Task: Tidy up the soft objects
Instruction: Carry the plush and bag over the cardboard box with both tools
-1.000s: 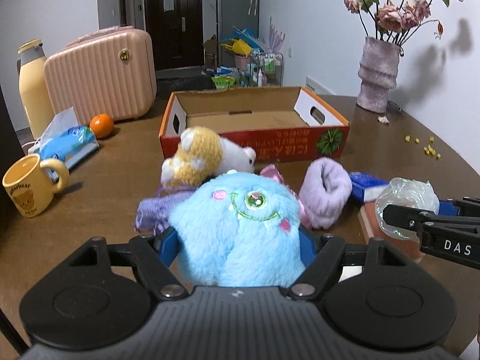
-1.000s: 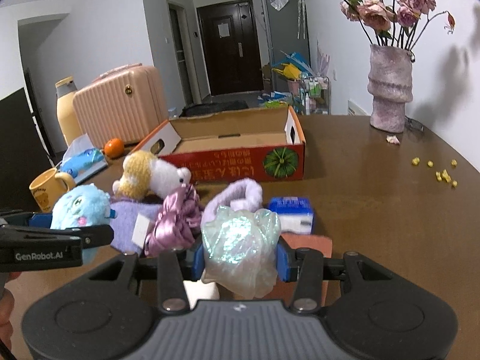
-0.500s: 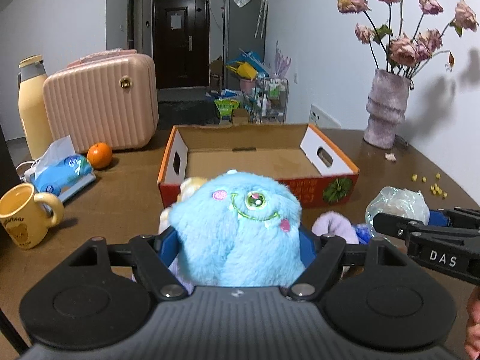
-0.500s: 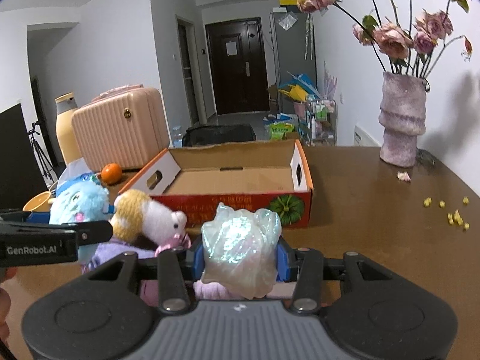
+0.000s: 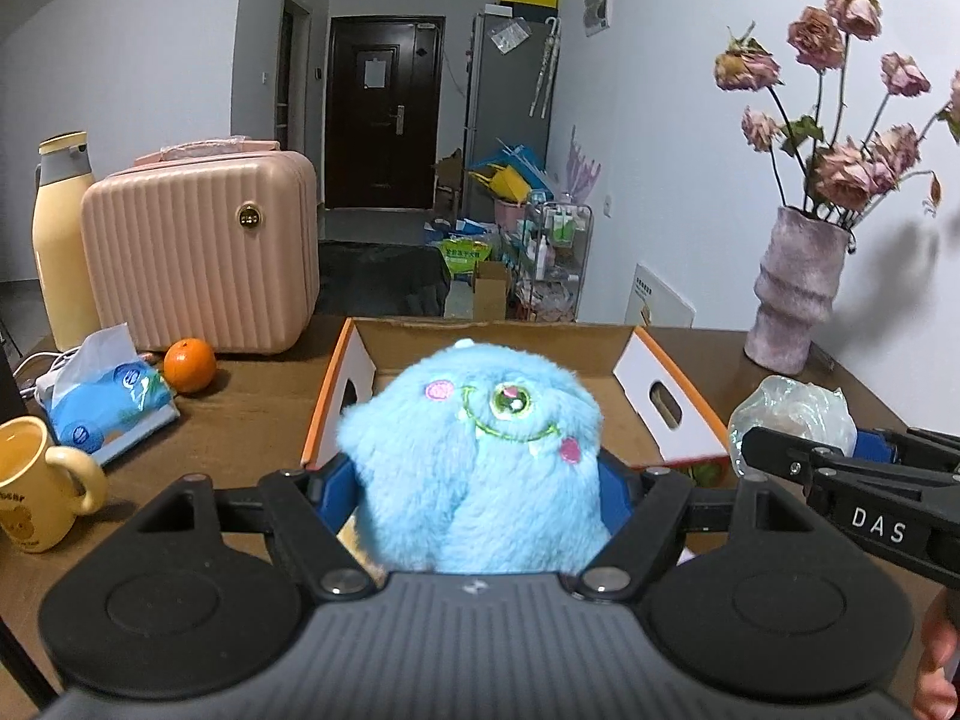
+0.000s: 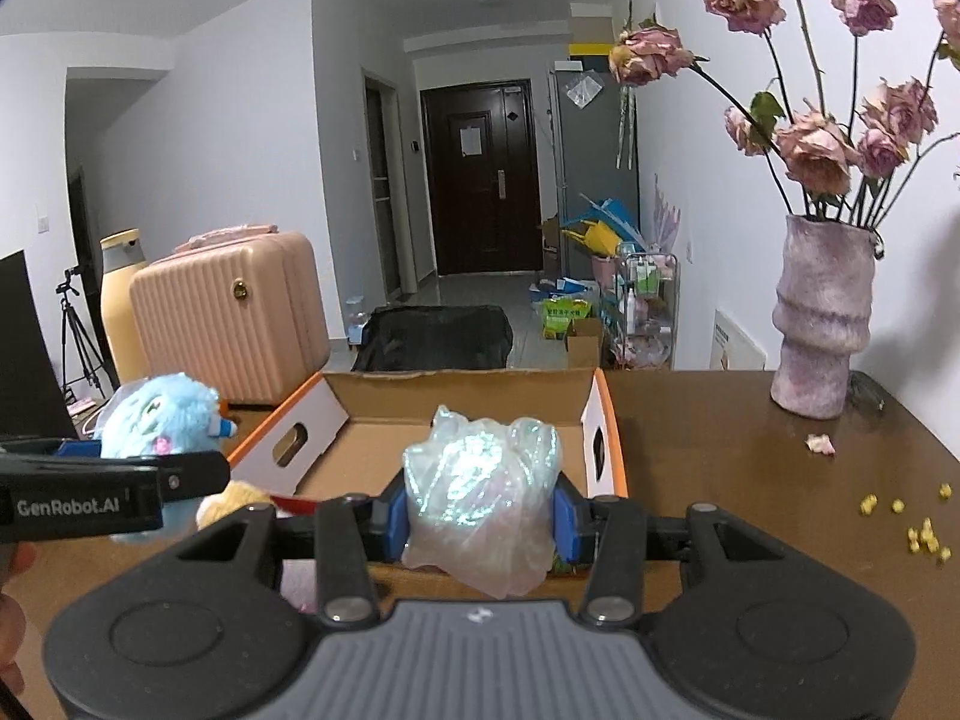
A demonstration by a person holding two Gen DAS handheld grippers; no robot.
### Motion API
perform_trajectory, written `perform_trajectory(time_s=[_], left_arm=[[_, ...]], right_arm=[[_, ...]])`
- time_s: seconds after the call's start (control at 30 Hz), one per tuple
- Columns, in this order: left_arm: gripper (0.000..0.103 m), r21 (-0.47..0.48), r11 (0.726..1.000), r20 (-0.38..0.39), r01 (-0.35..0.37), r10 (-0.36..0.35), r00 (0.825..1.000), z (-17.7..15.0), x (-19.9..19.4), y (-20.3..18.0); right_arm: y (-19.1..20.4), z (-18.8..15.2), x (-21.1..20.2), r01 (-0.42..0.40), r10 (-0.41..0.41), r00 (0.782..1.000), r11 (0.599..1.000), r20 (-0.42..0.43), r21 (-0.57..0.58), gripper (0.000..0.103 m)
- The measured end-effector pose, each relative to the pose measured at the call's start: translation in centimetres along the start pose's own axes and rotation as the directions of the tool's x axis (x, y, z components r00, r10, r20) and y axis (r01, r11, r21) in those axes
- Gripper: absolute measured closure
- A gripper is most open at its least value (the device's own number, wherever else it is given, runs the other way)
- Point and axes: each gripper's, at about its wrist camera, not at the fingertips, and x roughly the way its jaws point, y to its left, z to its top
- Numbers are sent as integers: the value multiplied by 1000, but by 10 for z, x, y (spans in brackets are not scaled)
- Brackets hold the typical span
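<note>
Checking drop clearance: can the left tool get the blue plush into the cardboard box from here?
Probably yes. The left tool is shut on the fluffy blue one-eyed monster plush, and the open orange-edged cardboard box lies straight ahead with bare floor showing. The right tool, holding an iridescent plastic bundle, sits alongside, not across.

Both my views are sharp and evenly lit, cool and slightly dim. Fisheye bends the edges; corners vignette black. The vase point(image 5: 795, 294) casts soft wall shadows.
</note>
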Motion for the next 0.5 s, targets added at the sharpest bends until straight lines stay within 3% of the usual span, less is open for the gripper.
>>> perform_trajectory(time_s=[0.5], left_arm=[[27, -18, 999, 12, -40, 40, 999, 27, 59, -4]], right_arm=[[-8, 28, 67, -29, 28, 999, 999, -36, -33, 59]])
